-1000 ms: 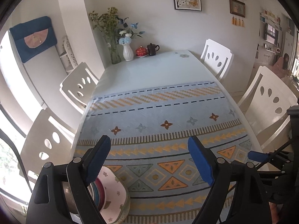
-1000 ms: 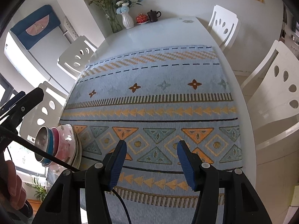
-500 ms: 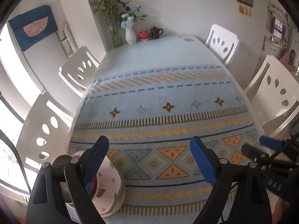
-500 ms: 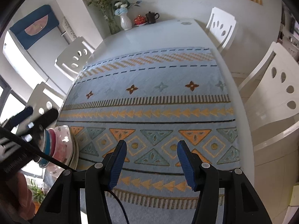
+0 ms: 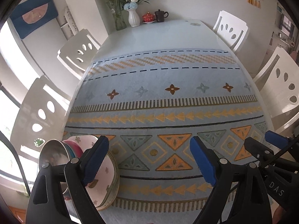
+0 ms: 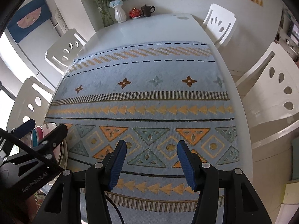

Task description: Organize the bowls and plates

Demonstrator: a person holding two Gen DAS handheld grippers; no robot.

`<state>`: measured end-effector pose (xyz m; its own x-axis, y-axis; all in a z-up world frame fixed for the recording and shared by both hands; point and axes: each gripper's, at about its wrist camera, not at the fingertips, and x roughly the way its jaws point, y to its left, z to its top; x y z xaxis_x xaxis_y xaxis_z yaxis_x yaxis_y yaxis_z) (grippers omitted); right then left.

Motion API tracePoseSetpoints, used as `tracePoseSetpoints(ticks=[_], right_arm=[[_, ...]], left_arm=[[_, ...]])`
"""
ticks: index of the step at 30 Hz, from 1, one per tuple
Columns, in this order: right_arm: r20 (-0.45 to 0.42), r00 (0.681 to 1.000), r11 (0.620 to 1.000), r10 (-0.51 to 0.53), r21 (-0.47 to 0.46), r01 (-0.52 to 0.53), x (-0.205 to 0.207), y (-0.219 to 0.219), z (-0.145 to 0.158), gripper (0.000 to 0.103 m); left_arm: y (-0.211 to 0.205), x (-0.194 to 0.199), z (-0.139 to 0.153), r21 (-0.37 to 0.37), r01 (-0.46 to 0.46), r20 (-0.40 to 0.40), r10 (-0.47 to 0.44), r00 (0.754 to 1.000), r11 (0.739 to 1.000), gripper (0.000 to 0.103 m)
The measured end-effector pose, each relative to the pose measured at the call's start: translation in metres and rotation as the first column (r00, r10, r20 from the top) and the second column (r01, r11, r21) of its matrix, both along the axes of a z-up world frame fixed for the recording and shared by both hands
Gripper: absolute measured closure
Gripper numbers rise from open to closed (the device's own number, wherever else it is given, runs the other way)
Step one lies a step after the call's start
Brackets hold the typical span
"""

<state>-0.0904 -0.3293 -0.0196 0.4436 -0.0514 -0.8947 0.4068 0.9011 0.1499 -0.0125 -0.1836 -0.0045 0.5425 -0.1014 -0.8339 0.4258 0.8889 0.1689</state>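
A stack of dishes leans on its side at the table's near left corner: a steel bowl (image 5: pixel 53 154), pink and teal bowls (image 5: pixel 73 147), and white floral plates (image 5: pixel 105 177). My left gripper (image 5: pixel 149 151) is open and empty above the mat, its left finger just in front of the plates. My right gripper (image 6: pixel 151 154) is open and empty over the mat's near middle. The stack shows partly in the right wrist view (image 6: pixel 46 128), behind the left gripper (image 6: pixel 43 134).
A patterned blue and orange mat (image 5: pixel 168 100) covers the near table. A white vase (image 5: pixel 134 17), a glass vase, a red lidded cup (image 5: pixel 148 16) and a dark mug (image 5: pixel 160 15) stand at the far end. White chairs (image 5: pixel 280 85) line both sides.
The left gripper has pulled back and tilted down, so the dish stack shows more fully at its left finger. The right gripper has shifted slightly. Both stay open.
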Motion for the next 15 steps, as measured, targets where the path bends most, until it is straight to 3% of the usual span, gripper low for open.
tracePoseSetpoints(ticks=[15], right_arm=[[-0.023,1.0,1.0,-0.021,0.013,0.021,0.0031,0.0015,-0.0088,0.049]], left_arm=[[-0.0058,0.0022,-0.0068,0.031,0.02,-0.005,-0.02,1.0,0.999,0.015]])
